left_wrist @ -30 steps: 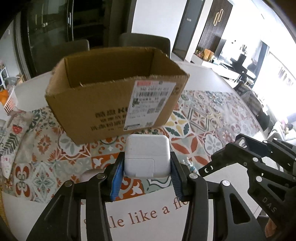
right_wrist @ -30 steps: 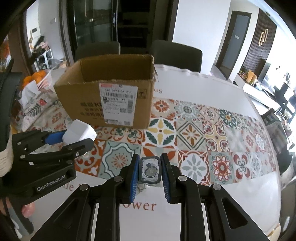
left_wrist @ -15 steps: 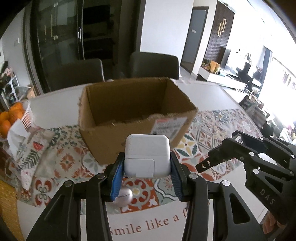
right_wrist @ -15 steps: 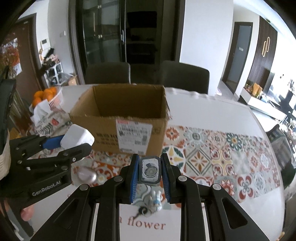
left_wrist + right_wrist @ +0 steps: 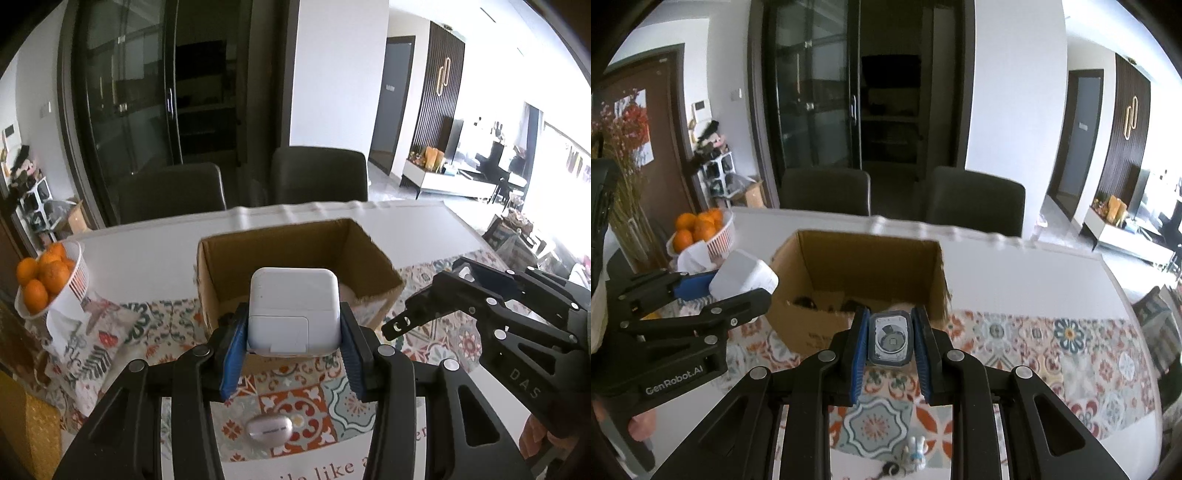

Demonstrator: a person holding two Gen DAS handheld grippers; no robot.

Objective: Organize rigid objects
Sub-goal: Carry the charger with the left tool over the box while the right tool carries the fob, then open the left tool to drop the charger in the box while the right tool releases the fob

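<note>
White charger block (image 5: 293, 310) is clamped in the left gripper (image 5: 291, 332) jaws, a small cased device (image 5: 889, 339) in the right gripper (image 5: 890, 347) jaws, both held before the cardboard box (image 5: 295, 258) on the table (image 5: 147, 254). Each should be carried over the rim before release.

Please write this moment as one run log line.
left gripper: holds white charger | right gripper: holds small case | cardboard box: open, ahead

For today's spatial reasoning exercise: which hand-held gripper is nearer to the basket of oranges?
Left. The left hand-held gripper, clamping the white charger, sits just beside the basket of oranges. The right hand-held gripper, holding a small grey case, is farther off, before the cardboard box.
</note>
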